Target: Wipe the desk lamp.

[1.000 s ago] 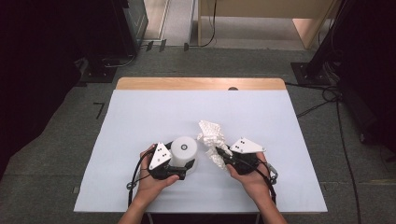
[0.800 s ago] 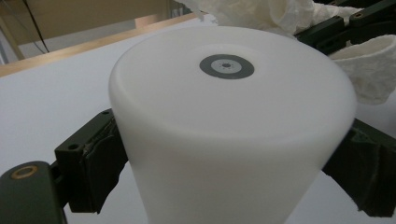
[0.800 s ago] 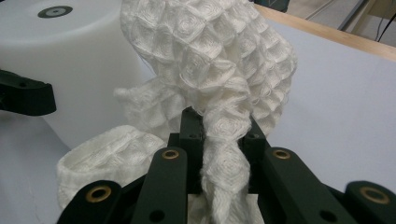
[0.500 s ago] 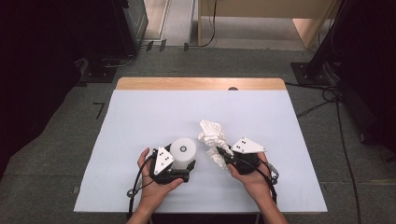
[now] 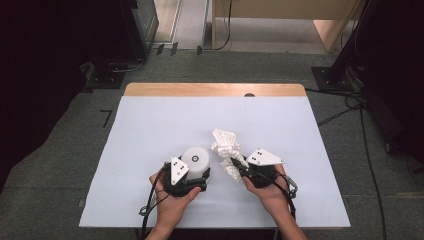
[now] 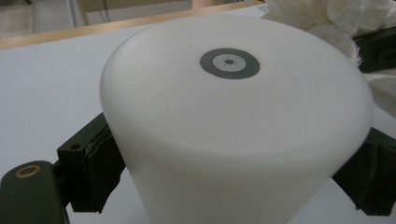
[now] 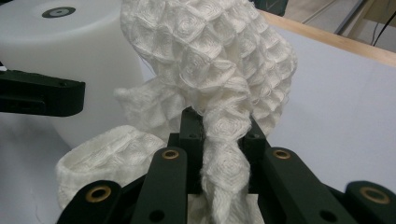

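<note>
A white cylinder [image 5: 196, 159] with a small grey ring mark on top stands on the white-covered table [image 5: 165, 125], near the front middle. My left gripper [image 5: 199, 170] is shut on it, one black jaw pressed against each side [image 6: 231, 175]. Just to its right, a crumpled white waffle-weave cloth [image 5: 226, 145] rises from my right gripper [image 5: 235, 165], which is shut on a twisted part of it [image 7: 219, 135]. In the right gripper view the cloth [image 7: 210, 56] bulges above the jaws, and the cylinder [image 7: 70, 56] stands close at the left behind one of the left gripper's jaws.
A bare wooden strip [image 5: 215, 90] runs along the table's far edge. On the floor around it are dark stands [image 5: 335, 77] and cables [image 5: 345, 107]. The white sheet stretches wide to the left, right and far side of the grippers.
The left hand has shifted slightly on the cylinder. The cylinder, the cloth and the right gripper stay where they were.
</note>
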Tool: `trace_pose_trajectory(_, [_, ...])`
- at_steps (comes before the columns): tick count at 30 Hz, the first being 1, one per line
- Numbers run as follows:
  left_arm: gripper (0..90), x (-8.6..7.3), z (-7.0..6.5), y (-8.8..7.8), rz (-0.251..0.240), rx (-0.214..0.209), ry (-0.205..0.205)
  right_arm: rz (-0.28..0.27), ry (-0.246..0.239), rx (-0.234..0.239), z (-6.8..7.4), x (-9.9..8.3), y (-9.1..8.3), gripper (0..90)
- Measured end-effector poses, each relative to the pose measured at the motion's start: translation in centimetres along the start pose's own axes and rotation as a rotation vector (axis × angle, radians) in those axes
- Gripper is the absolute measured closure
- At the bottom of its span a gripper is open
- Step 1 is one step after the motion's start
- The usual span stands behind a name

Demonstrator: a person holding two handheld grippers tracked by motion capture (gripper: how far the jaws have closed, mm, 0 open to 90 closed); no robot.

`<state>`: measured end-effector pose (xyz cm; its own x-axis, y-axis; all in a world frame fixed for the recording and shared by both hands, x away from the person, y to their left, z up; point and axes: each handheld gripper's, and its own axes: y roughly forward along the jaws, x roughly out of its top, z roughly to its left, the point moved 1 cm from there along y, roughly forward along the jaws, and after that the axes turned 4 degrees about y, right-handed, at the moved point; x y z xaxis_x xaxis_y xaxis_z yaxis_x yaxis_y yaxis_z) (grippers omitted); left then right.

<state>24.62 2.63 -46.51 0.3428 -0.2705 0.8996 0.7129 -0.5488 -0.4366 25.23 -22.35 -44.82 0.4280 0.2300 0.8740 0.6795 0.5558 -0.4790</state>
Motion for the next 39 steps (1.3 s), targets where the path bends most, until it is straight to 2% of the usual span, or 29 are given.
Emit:
trace_pose_trajectory(3, [8.4,0.2,1.3,-0.2,-0.024,-0.122,-0.034,-0.025,-0.007,0.034,0.5,0.4,-0.4,77.1])
trace_pose_trajectory(5, [8.5,0.4,1.9,-0.3,-0.023,-0.207,-0.028,-0.051,-0.029,0.06,1.2,0.8,-0.7,77.1])
trace_pose_trajectory(8, [8.5,0.8,2.1,-0.5,-0.019,-0.284,-0.001,-0.081,-0.063,0.077,2.4,1.4,-1.1,77.2])
trace_pose_trajectory(10, [8.5,0.9,2.0,-0.6,-0.027,-0.307,-0.007,-0.103,-0.087,0.079,3.0,1.6,-1.1,77.1])
trace_pose_trajectory(13, [8.5,1.0,1.9,-0.6,-0.031,-0.375,-0.037,-0.133,-0.106,0.071,3.7,1.6,-1.0,77.2])
trace_pose_trajectory(14, [8.5,1.0,1.8,-0.5,-0.03,-0.384,-0.04,-0.142,-0.109,0.073,3.8,1.6,-0.9,77.2])
trace_pose_trajectory(17, [8.5,1.1,1.7,-0.5,-0.032,-0.381,-0.042,-0.124,-0.118,0.082,4.1,1.2,-0.4,77.2])
trace_pose_trajectory(21, [8.5,1.1,2.2,-0.6,-0.045,-0.378,-0.06,-0.064,-0.103,0.108,3.8,0.5,0.4,77.3])
trace_pose_trajectory(25, [8.6,1.3,3.2,-1.0,-0.058,-0.36,-0.088,0.065,-0.153,0.143,3.9,-0.5,1.6,77.2])
trace_pose_trajectory(28, [8.6,1.3,4.0,-1.3,-0.068,-0.351,-0.112,0.11,-0.207,0.151,4.4,-0.9,2.1,77.2])
trace_pose_trajectory(30, [8.6,1.2,4.1,-1.3,-0.068,-0.354,-0.123,0.1,-0.195,0.148,4.4,-0.7,2.0,77.3])
trace_pose_trajectory(33, [8.6,1.1,3.6,-1.0,-0.049,-0.366,-0.099,0.045,-0.162,0.145,4.2,0.0,1.3,77.3])
trace_pose_trajectory(37, [8.6,1.0,2.3,-0.4,-0.03,-0.387,-0.063,-0.043,-0.142,0.106,4.1,0.8,0.3,77.3])
trace_pose_trajectory(39, [8.6,1.1,2.2,-0.4,-0.03,-0.387,-0.059,-0.059,-0.134,0.102,3.9,0.9,0.0,77.3])
